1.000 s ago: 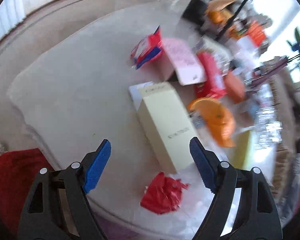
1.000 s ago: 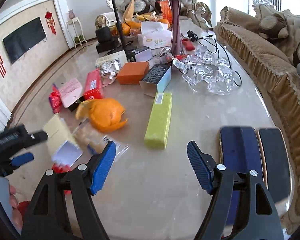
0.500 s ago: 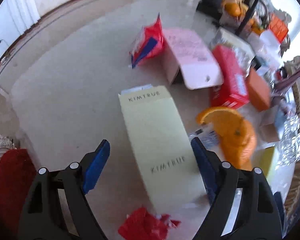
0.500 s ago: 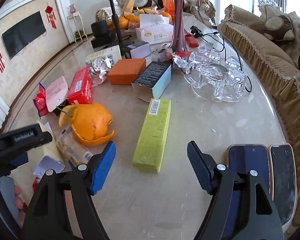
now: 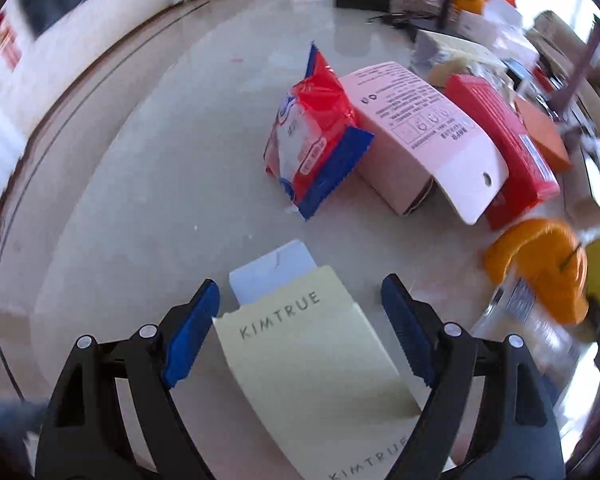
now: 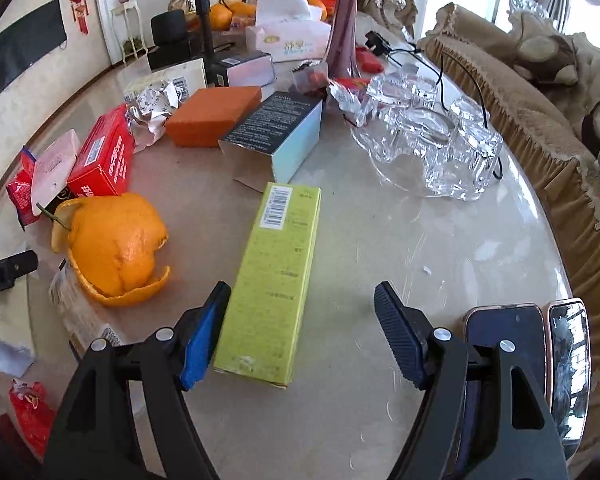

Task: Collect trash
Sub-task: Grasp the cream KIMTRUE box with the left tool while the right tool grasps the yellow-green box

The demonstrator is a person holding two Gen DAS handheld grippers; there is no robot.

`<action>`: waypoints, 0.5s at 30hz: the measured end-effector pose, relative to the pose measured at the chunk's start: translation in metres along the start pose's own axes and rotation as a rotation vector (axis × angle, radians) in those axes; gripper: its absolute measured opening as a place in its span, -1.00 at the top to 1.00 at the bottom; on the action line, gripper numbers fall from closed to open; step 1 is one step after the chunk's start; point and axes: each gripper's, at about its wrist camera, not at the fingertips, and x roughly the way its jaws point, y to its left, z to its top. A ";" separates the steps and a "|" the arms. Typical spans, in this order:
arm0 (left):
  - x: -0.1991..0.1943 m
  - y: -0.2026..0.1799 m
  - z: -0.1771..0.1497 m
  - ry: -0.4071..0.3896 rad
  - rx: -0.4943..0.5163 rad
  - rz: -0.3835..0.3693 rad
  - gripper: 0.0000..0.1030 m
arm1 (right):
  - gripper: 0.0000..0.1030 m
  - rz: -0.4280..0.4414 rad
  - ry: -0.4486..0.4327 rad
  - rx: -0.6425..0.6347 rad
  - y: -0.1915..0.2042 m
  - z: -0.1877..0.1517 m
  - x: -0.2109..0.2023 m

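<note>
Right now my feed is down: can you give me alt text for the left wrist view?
The open left hand-held gripper straddles a pale yellow KIMTRUE box lying flat on the marble table, jaws not yet touching it. Beyond lie a red-and-blue snack packet, a pink carton, a red box and orange peel.

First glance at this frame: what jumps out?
The pale KIMTRUE box fills the space between the open left gripper fingers. In the right view, the orange peel glows left of a green box lying partly inside the open right gripper.
</note>
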 end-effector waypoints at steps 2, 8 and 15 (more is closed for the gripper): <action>-0.002 0.002 -0.003 -0.021 0.026 -0.034 -0.29 | -0.33 -0.002 0.001 0.012 0.000 -0.002 -0.001; -0.013 0.009 -0.016 -0.041 0.048 -0.066 0.06 | 0.46 0.001 0.018 0.037 0.001 -0.005 -0.008; -0.015 0.035 -0.015 -0.018 -0.023 -0.223 0.08 | 0.46 0.026 -0.002 0.079 -0.002 -0.003 -0.018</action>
